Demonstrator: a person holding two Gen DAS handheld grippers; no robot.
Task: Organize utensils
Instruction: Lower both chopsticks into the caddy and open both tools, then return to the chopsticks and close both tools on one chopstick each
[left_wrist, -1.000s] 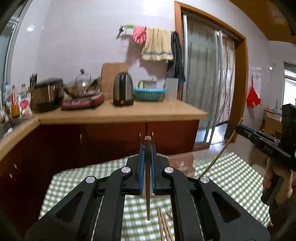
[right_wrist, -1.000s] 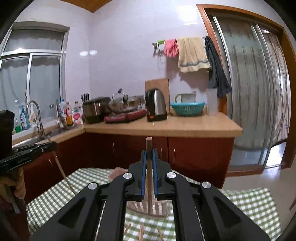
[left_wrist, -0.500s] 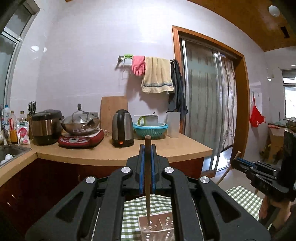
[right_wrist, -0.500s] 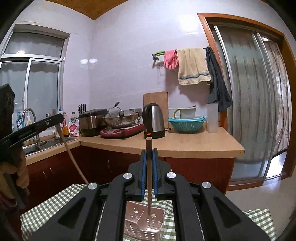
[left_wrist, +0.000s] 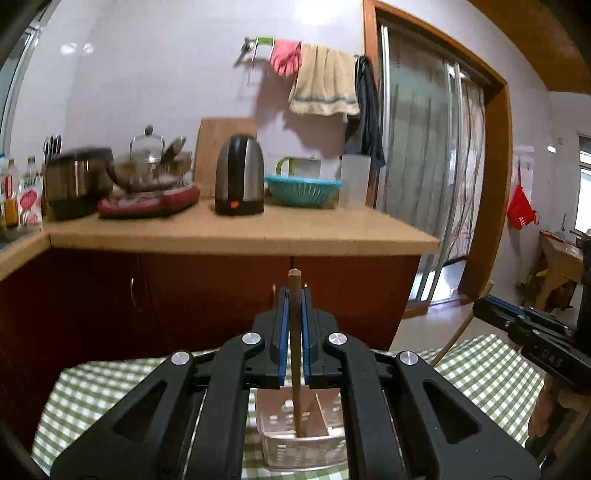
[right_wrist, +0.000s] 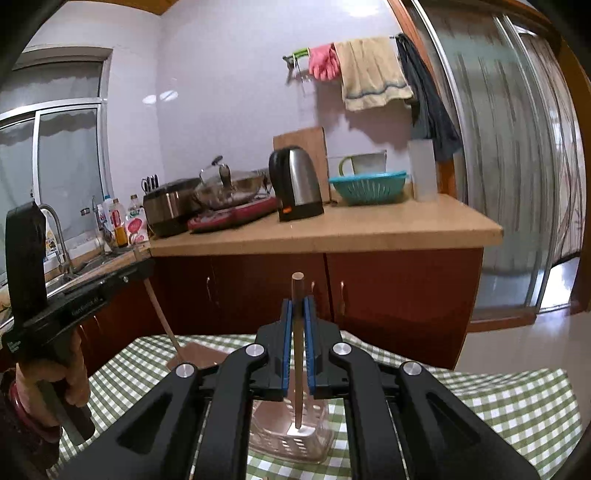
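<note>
Nearest in the left wrist view, the left gripper (left_wrist: 294, 317) has its blue-padded fingers (left_wrist: 283, 332) clamped on a wooden chopstick (left_wrist: 295, 354) that stands nearly upright, its lower end inside a translucent pink utensil basket (left_wrist: 273, 439) on the green-checked tablecloth (left_wrist: 92, 387). In the right wrist view the right gripper (right_wrist: 297, 328) likewise squeezes a second wooden chopstick (right_wrist: 297, 365), upright, its tip down inside the same basket and directly over a white patch at the bottom; which compartment either stick occupies cannot be told. At that view's left edge a hand (right_wrist: 70, 373) grips the left tool's black handle, with the first chopstick slanting down from it toward the table. Beyond the table stand dark red cabinets (right_wrist: 388, 295) under a tan countertop (right_wrist: 332, 232), carrying a black and steel electric kettle (right_wrist: 295, 188), a teal colander (right_wrist: 367, 186), a lidded wok (right_wrist: 229, 188) on a red cooktop, and a rice cooker (right_wrist: 166, 210). On the wall behind, a pink rubber glove (right_wrist: 323, 61) and a beige towel (right_wrist: 371, 74) hang from a rail.
</note>
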